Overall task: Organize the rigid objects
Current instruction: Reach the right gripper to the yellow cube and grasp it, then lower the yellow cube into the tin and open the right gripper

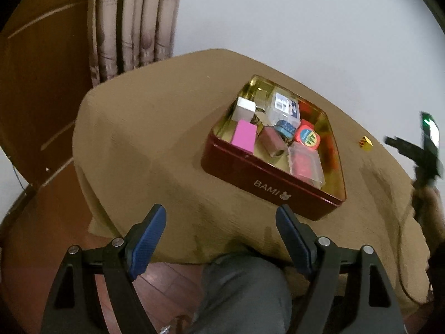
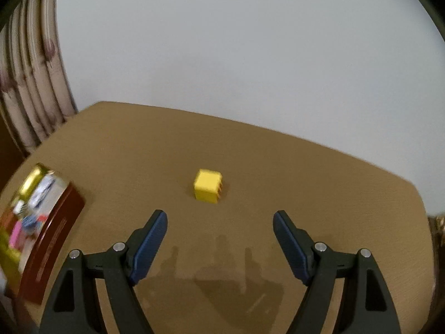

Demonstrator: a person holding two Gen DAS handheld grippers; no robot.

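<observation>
A dark red tin [image 1: 274,188] with a gold inside sits on the tan table and holds several small things, among them a pink box [image 1: 244,137], a brown block [image 1: 274,141] and a clear case [image 1: 304,162]. My left gripper [image 1: 221,215] hangs open and empty near the table's front edge, short of the tin. A small yellow cube [image 2: 207,185] stands alone on the cloth; in the left wrist view the yellow cube [image 1: 365,144] lies right of the tin. My right gripper [image 2: 219,220] is open and empty just in front of the cube, not touching it. The tin [image 2: 52,246] shows blurred at the left.
The tan tablecloth [image 1: 155,144] covers the table and hangs over its front edge. A curtain [image 1: 133,19] and a wooden door [image 1: 41,83] stand behind on the left, a pale wall behind. A person's grey-clad leg [image 1: 244,292] is below the left gripper.
</observation>
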